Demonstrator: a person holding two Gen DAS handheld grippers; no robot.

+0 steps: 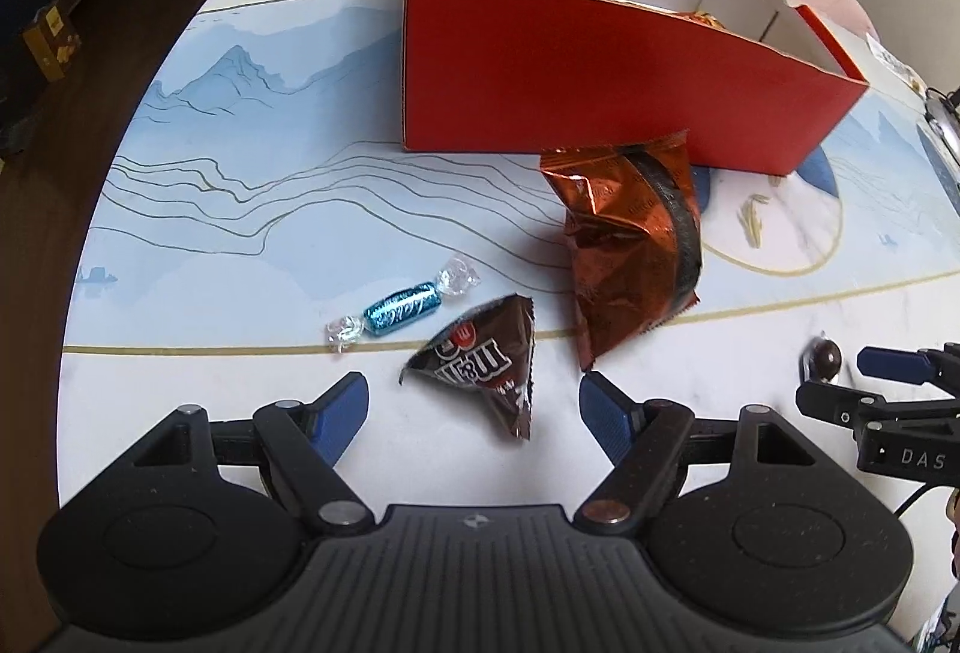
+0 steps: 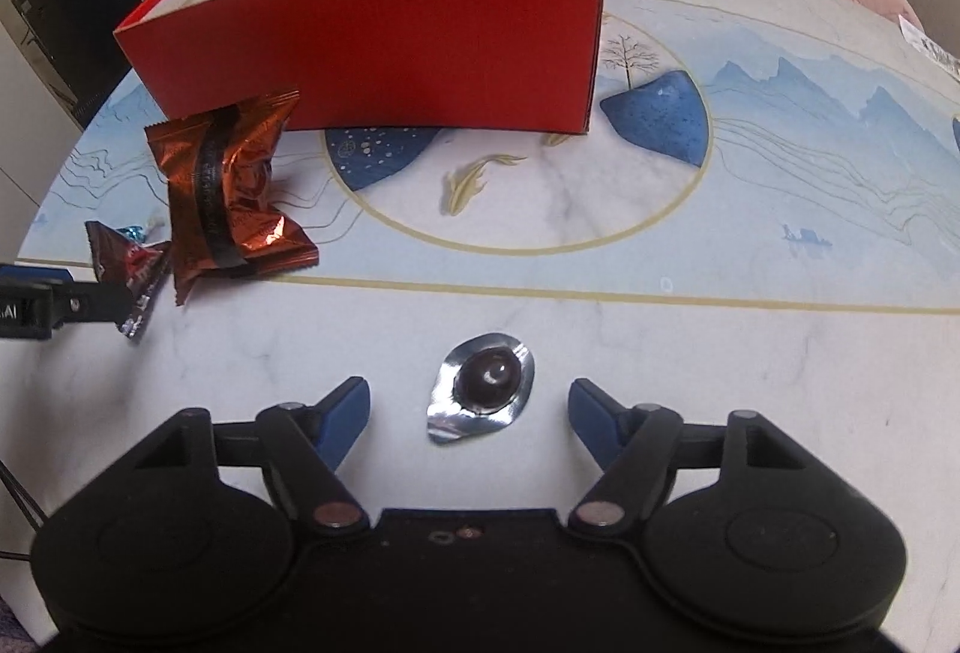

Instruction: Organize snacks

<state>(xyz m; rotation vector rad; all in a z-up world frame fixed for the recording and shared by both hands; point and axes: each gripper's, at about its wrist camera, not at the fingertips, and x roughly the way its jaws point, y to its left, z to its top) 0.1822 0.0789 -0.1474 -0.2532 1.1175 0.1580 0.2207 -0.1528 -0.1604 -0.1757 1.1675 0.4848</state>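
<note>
Two snacks, two sets of open jaws, nothing gripped yet.

Left side first: the brown M&M's packet [image 1: 474,374] lies flat on the table [image 1: 240,209], light and crinkly, its slick film likely to slide, so pinching across its puffed middle looks the safer bet; it sits right between the left gripper [image 1: 474,401] pads, jaws wide and clear of it on both sides. Over on the right, the foil-cupped chocolate ball [image 2: 487,377] looks small, rounded and easily crushed, best taken by the dome rather than the thin foil rim; the right gripper [image 2: 469,404] brackets it with moderately open jaws, not touching. Beyond wait the blue twist-wrapped candy [image 1: 401,315], the copper foil packet [image 1: 630,257] and the red box [image 1: 600,83].
</note>
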